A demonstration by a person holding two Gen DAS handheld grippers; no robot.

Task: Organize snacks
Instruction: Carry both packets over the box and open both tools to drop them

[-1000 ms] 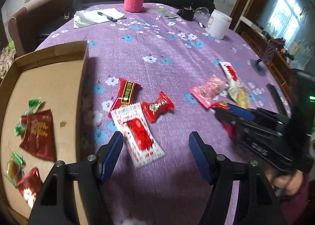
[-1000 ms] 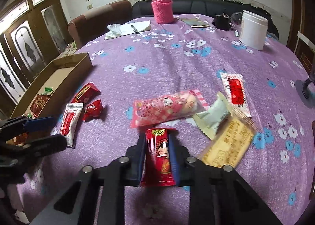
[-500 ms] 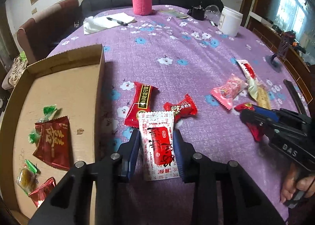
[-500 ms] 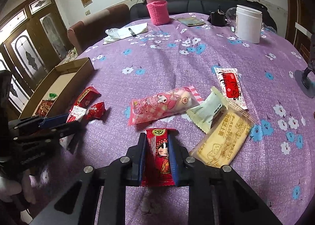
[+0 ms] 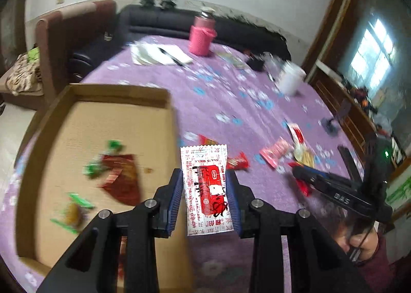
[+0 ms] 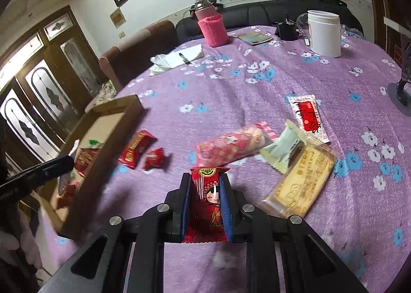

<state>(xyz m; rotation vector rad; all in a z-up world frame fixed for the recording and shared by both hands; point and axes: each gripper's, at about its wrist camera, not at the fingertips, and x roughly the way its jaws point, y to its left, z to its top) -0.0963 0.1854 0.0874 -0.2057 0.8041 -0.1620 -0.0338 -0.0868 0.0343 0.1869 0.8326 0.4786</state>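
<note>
My left gripper [image 5: 204, 185] is shut on a white-and-red snack packet [image 5: 205, 190], held above the table by the right wall of the open cardboard box [image 5: 169, 113]. Several snacks lie in the box, among them a dark red packet [image 5: 122, 180]. My right gripper [image 6: 205, 185] is shut on a red packet with a cartoon face [image 6: 208, 203], above the purple cloth. Loose snacks lie ahead of it: a pink packet [image 6: 233, 148], a pale green one [image 6: 283, 149], a yellow biscuit pack [image 6: 301, 180], a white-red packet [image 6: 308, 117], two red ones [image 6: 137, 146].
The round table has a purple flowered cloth [image 6: 257, 93]. At the far side stand a pink-sleeved flask [image 6: 212, 26], a white tub [image 6: 324, 33], papers with a pen [image 6: 179, 58] and a small dark object [image 6: 286, 31]. Chairs and a dark sofa ring the table.
My left gripper closed on the white-and-red packet, lifted it off the cloth and moved left toward the box. My right gripper keeps hold of the red cartoon packet and has risen slightly.
</note>
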